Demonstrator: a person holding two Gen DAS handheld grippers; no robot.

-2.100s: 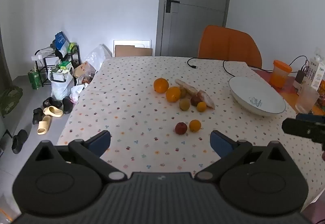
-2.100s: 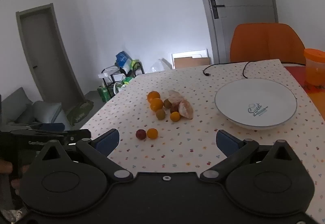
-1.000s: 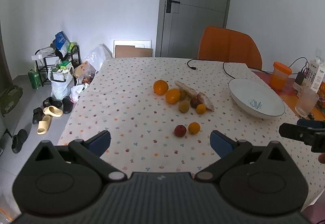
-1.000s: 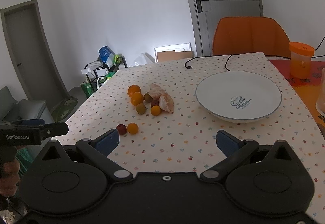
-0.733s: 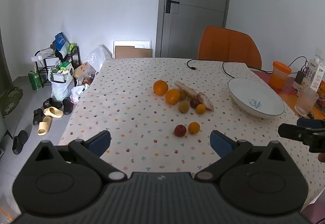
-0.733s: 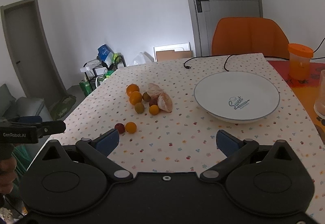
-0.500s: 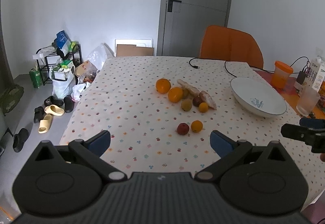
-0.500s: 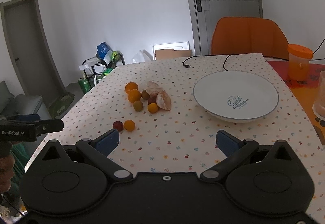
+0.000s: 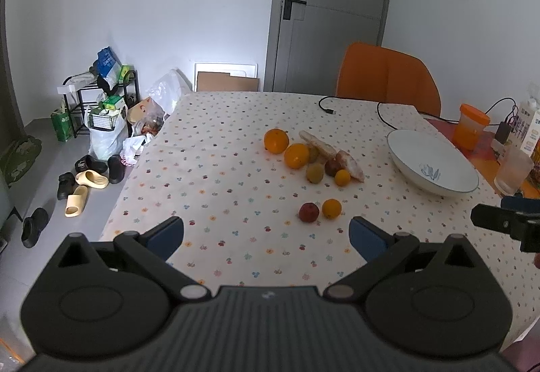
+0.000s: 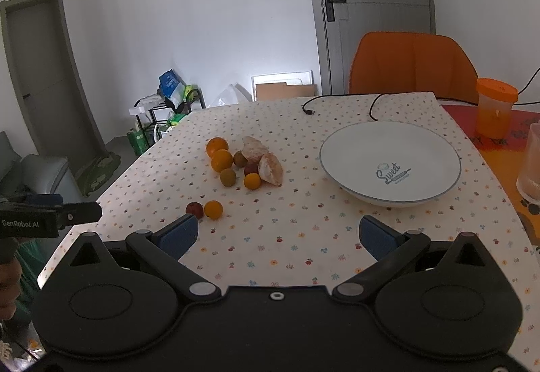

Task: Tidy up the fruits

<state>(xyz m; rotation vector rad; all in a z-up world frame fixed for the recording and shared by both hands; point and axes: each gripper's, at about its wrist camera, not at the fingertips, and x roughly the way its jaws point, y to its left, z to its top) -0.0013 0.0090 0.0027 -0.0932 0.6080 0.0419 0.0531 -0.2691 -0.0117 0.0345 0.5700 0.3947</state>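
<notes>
Fruits: nine loose pieces lie beside one plate.

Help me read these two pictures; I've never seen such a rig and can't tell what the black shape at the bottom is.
The black shape is a hand-held gripper: a person holds one in each hand, and each carries a wide-angle camera looking forward along its two blue-tipped fingers. One picture comes from the left gripper, the other from the right gripper. Each also catches the other gripper at its edge.

Both grippers are open and hold nothing.

Ahead is a table with a dotted cloth. On it lie loose fruit: two oranges, smaller round fruit in orange, green and dark red, and two pale peeled pieces. A red fruit and a small orange one sit apart, nearest the grippers. To the right stands an empty white plate, probably where the fruit goes.
</notes>
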